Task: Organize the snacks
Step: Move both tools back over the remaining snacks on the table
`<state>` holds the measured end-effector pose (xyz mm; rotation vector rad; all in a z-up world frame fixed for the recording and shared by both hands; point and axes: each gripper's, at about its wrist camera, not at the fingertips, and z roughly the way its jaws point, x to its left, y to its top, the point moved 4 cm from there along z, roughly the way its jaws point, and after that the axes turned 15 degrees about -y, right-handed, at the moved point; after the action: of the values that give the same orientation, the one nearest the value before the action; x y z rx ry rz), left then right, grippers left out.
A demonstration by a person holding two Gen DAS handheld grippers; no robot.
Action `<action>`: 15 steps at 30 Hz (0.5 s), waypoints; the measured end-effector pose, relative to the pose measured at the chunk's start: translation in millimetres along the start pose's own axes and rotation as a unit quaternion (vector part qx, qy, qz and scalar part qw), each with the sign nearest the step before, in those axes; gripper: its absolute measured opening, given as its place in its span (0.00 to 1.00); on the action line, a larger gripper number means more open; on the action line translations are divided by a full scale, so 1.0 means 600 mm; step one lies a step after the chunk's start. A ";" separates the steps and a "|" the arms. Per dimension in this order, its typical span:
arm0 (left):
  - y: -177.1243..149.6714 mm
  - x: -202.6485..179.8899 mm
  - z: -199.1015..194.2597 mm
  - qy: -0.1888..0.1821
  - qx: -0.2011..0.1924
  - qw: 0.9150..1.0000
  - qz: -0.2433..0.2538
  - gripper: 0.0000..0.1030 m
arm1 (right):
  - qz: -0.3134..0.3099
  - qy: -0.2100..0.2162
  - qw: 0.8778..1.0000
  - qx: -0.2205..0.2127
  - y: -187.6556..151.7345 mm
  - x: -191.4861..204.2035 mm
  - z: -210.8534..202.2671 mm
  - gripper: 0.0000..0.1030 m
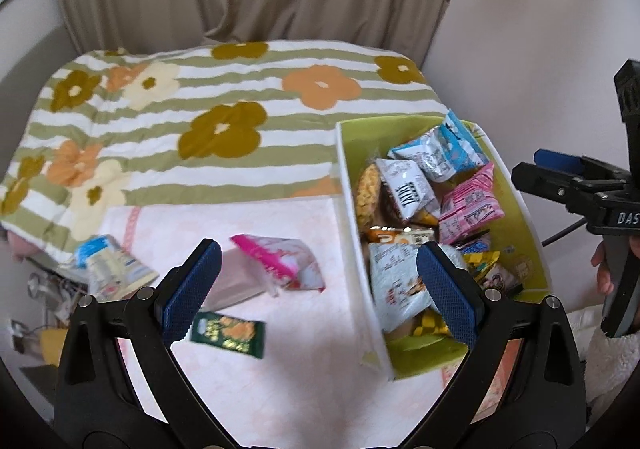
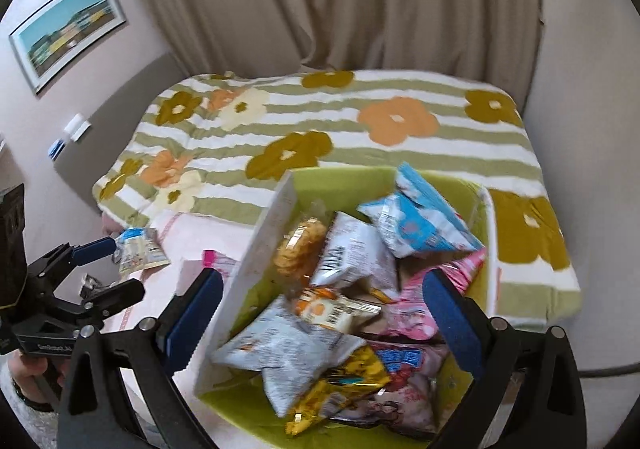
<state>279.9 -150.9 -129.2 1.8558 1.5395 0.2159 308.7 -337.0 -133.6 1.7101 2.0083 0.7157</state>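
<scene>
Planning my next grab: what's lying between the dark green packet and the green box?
Only bare pink sheet separates the dark green packet from the green box in the left wrist view.

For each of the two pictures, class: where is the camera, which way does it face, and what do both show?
Left wrist: on the left gripper, angled down at loose packets on the pink sheet; its open fingers and the right gripper show.
Right wrist: on the right gripper, open above the green box; the left gripper and hand show.
Shared: box, floral blanket, curtain.
</scene>
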 end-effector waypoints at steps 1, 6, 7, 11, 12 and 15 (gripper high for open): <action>-0.003 0.003 -0.006 0.005 -0.002 1.000 0.000 0.95 | -0.003 0.006 1.000 -0.005 0.001 0.009 -0.006 0.97; -0.020 0.046 -0.046 0.018 -0.014 1.000 -0.016 0.95 | -0.010 0.025 0.999 -0.043 0.007 0.068 -0.041 0.97; -0.023 0.058 -0.054 0.019 -0.016 0.999 -0.021 0.95 | -0.010 0.030 0.998 -0.050 0.008 0.079 -0.046 0.97; -0.035 0.126 -0.088 0.023 -0.021 0.999 -0.035 0.95 | 0.010 0.072 0.996 -0.052 0.017 0.144 -0.063 0.97; -0.036 0.141 -0.094 0.023 -0.022 0.999 -0.036 0.95 | 0.013 0.073 0.996 -0.056 0.019 0.163 -0.067 0.97; -0.042 0.199 -0.117 0.023 -0.016 0.999 -0.035 0.95 | 0.020 0.066 0.996 -0.057 0.021 0.214 -0.065 0.97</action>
<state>255.0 -12.2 -128.5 1.7802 1.6203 0.2525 273.7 -213.6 -92.2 1.6802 1.9824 0.9597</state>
